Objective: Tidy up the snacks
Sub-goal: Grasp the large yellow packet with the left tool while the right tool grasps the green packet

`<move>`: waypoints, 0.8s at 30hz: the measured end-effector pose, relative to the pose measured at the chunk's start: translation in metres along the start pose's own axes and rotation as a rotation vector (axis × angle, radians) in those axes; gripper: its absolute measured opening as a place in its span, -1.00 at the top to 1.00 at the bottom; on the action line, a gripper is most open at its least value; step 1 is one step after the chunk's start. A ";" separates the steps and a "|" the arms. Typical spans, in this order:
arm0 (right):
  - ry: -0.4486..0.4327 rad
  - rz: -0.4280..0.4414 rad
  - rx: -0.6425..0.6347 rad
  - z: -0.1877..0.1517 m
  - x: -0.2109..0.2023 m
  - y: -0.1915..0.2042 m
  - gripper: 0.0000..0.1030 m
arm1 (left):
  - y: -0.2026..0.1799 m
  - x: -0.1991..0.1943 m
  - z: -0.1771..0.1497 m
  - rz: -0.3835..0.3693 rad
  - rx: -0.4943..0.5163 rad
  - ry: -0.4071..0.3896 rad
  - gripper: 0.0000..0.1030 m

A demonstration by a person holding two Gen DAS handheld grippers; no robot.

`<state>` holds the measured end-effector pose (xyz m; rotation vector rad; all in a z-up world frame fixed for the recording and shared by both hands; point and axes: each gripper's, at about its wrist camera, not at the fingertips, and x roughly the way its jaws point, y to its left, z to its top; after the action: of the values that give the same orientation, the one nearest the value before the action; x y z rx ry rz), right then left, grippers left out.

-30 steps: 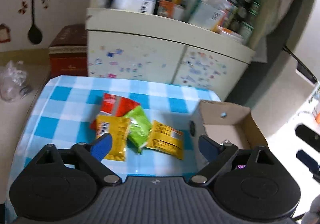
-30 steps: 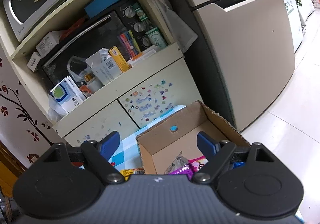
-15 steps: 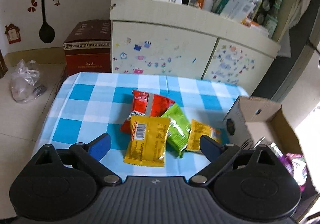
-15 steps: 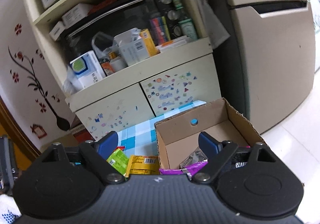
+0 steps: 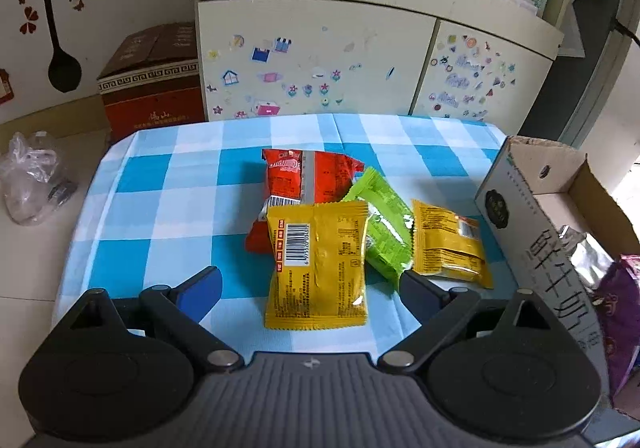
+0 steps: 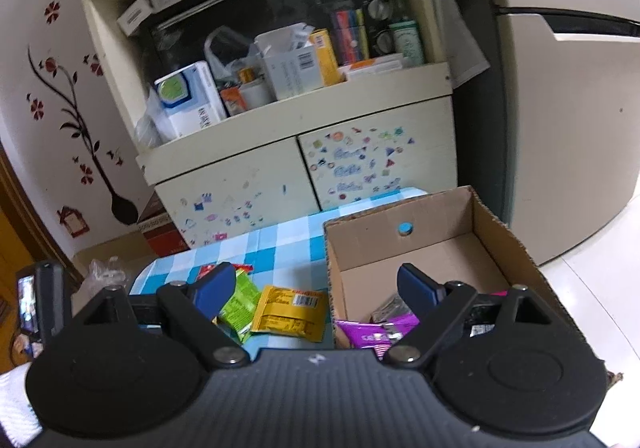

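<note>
Several snack packets lie on the blue checked table (image 5: 160,183): a red one (image 5: 308,175), a large yellow one (image 5: 316,264), a green one (image 5: 384,228) and a smaller yellow one (image 5: 448,248). My left gripper (image 5: 310,288) is open and empty, just above the large yellow packet's near end. A cardboard box (image 5: 532,232) stands at the table's right, holding a purple packet (image 6: 376,332) and a silver one (image 6: 390,308). My right gripper (image 6: 320,284) is open and empty, above the box's left wall (image 6: 330,268). The green packet (image 6: 240,302) and a yellow packet (image 6: 290,312) also show there.
A cream cupboard (image 5: 320,59) with stickers and a crowded shelf stands behind the table. A red-brown carton (image 5: 152,87) and a clear plastic bag (image 5: 32,175) lie on the floor at left. A fridge (image 6: 560,127) stands at right.
My left gripper has swung left and down toward the packets, which now sit closer between its fingers. My right gripper has turned left, bringing the table and packets into view.
</note>
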<state>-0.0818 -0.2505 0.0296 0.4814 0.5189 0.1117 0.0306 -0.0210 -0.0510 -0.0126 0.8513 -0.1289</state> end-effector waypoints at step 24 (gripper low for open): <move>0.150 0.176 -0.122 0.011 0.102 0.055 -0.71 | 0.021 0.041 0.003 -0.036 -0.097 0.079 -0.27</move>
<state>0.0128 -0.1837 0.0186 0.4009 0.6127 0.3485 0.0618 -0.0052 -0.0809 -0.1151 0.9360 -0.1226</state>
